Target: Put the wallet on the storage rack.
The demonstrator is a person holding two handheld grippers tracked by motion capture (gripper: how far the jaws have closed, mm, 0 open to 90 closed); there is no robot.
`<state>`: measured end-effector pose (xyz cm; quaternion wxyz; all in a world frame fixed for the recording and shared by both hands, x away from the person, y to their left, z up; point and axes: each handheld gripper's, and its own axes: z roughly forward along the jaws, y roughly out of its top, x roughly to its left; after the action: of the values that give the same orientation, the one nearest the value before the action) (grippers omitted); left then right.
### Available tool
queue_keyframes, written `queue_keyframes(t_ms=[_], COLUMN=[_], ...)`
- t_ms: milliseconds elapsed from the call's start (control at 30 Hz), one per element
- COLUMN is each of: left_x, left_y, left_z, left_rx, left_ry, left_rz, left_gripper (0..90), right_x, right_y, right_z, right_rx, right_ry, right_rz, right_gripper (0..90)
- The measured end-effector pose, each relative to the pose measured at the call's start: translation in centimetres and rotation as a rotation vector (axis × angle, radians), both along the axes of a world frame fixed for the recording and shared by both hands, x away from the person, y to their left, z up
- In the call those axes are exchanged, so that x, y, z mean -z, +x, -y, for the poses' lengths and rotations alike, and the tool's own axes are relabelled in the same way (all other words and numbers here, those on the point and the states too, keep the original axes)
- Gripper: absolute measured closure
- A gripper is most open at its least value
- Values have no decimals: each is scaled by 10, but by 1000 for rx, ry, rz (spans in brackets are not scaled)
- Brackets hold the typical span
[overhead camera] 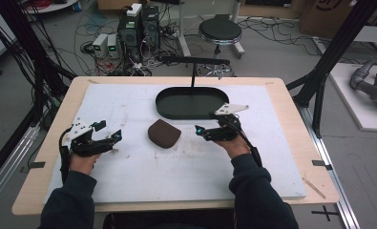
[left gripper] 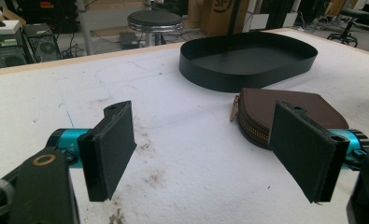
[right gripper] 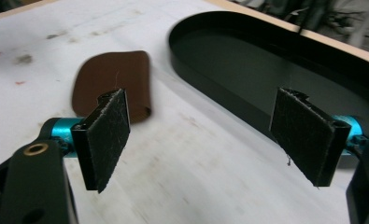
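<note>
Black metal formed the oval tray [overhead camera: 192, 102], which lay at the far middle of the white board [overhead camera: 129, 176] with nothing inside it; its low wall stood unbroken all round, as the left gripper view also showed [left gripper: 247, 77]. A thin black post [overhead camera: 193, 76] rose at the tray's far rim and carried a dark crossbar above it. The brown zip pouch [overhead camera: 163, 133] lay flat on the board, just in front of the tray's near-left rim and apart from it, with its zipper edge turned toward the left gripper's camera [left gripper: 285, 109]. The left gripper [overhead camera: 110, 138] was over the board's left part, well apart from the pouch, its jaws spread wide and grasping nothing. The right gripper [overhead camera: 200, 130] was to the right of the pouch and near the tray's front-right rim, its jaws likewise spread wide and empty; from its own camera the pouch [right gripper: 114, 81] appeared beyond one jaw and the tray [right gripper: 266, 60] beyond the other. Bare board lay between the two grippers and along the near edge, where the person's sleeves crossed the wooden table [overhead camera: 300, 119].
</note>
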<state>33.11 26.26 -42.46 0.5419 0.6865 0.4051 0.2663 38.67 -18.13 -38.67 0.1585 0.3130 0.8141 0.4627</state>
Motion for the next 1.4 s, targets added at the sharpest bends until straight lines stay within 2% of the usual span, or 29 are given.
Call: queue_keyframes(t_ms=[33, 67, 100, 133, 167, 267, 300, 367, 500, 533, 667, 733, 800, 867, 900, 1000, 1133, 1167, 1233, 1300, 1400], left_x=[0, 0, 0, 0, 0, 0, 0, 0, 0, 0, 0, 0, 0, 0, 0, 0, 0, 0, 0, 0, 1], left_y=[0, -1, -1, -1, -1, -1, -1, -1, -1, -1, 0, 0, 0, 0, 0, 0, 0, 0, 0, 0, 0], left_z=[0, 0, 0, -1, -1, -1, 0, 0, 0, 0, 0, 0, 0, 0, 0, 0, 0, 0, 0, 0, -1], left_rx=[0, -1, -2, -3, -4, -4, -4, -4, -4, -3, -3, -3, -4, -4, -3, -5, -3, -2, -5, -4, -3], left_ry=[1, 1, 1, 4, 4, 6, 7, 6, 10, 8, 9, 9, 4, 5, 7, 8, 6, 6, 5, 6, 5], left_rz=[-2, -4, -4, -4, -4, -6, -6, -7, -6, -5, -6, -7, -7, -8, -9, -9, -9, -8, -10, -11, -11], left_gripper=[227, 227, 227, 227, 227, 227, 227, 227, 227, 227, 227, 227, 227, 227, 227, 227, 227, 227, 227, 227, 227], right_x=[0, 6, 6, 13, 13, 26, 26, 33, 37, 37, 36, 40, 42, 51, 54, 57, 64, 64, 62, 57, 54], right_y=[0, 4, 4, 7, 7, 15, 15, 19, 22, 24, 27, 31, 32, 34, 35, 40, 47, 48, 47, 44, 41], right_z=[0, -16, -16, -30, -30, -51, -51, -64, -74, -81, -93, -101, -103, -108, -108, -105, -101, -101, -101, -102, -102], right_rx=[0, -35, -35, -70, -70, -115, -115, -135, -145, -144, -170, -180, -179, -184, -185, -194, -198, -204, -225, -225, -223], right_ry=[0, -1, -1, -12, -12, -22, -22, -20, -21, -35, -57, -64, -76, -115, -103, -80, -23, -26, -34, -68, -91], right_rz=[0, -19, -19, -35, -35, -72, -72, -94, -102, -116, -115, -127, -137, -164, -190, -220, -322, -320, -315, -285, -267], right_gripper=[206, 206, 206, 206, 206, 206, 206, 206, 206, 206, 206, 206, 206, 192, 190, 179, 180, 184, 250, 291, 324])
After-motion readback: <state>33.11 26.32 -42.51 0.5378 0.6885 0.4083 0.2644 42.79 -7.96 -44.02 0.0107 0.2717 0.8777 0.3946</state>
